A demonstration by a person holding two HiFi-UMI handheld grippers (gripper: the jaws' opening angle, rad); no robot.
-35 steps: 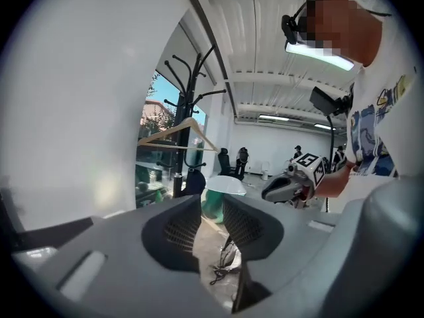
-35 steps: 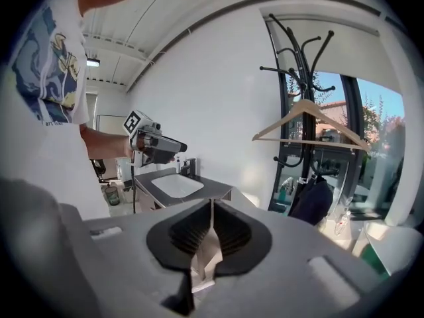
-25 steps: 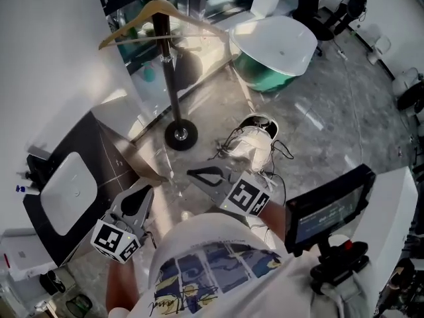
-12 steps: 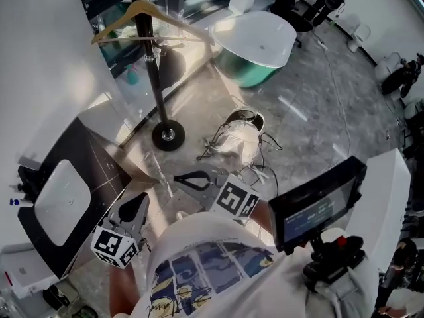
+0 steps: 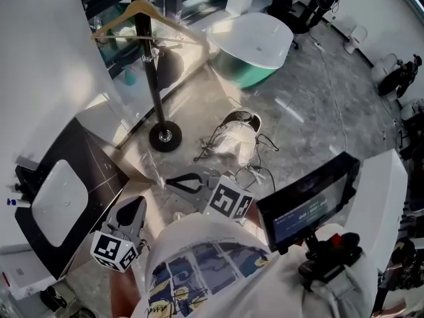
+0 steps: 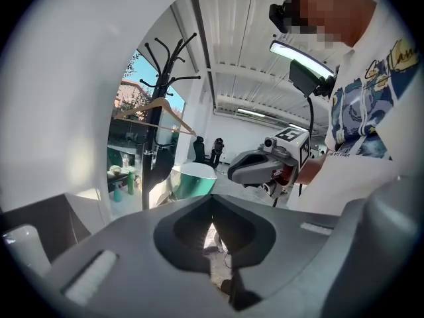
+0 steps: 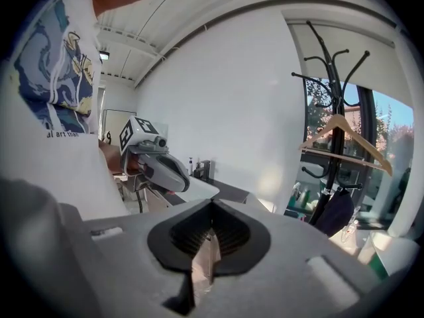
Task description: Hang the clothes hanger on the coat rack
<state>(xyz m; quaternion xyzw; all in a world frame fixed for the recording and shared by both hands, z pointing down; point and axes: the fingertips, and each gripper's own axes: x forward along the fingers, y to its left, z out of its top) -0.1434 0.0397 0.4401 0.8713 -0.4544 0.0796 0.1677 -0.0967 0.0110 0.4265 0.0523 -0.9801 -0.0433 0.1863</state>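
Note:
The wooden clothes hanger [image 5: 142,13] hangs by its hook on the black coat rack [image 5: 152,78], far from both grippers. It also shows in the left gripper view as the hanger [image 6: 156,108] on the rack [image 6: 173,68], and in the right gripper view as the hanger [image 7: 342,135] on the rack [image 7: 335,78]. My left gripper [image 5: 137,203] is shut and empty, low by the person's shirt. My right gripper [image 5: 169,182] is also shut with nothing in it, just right of the left one. Each gripper view shows the other gripper: the right one [image 6: 257,168], the left one [image 7: 163,169].
A white and teal tub [image 5: 255,40] stands behind the rack's round base [image 5: 165,136]. A white bundle with loose cords [image 5: 236,142] lies on the grey floor. A dark cabinet with a white basin [image 5: 55,192] is at the left, a monitor on a rig [image 5: 307,208] at the right.
Both grippers have drawn back a little toward the person, still shut and empty. The hanger stays on the rack.

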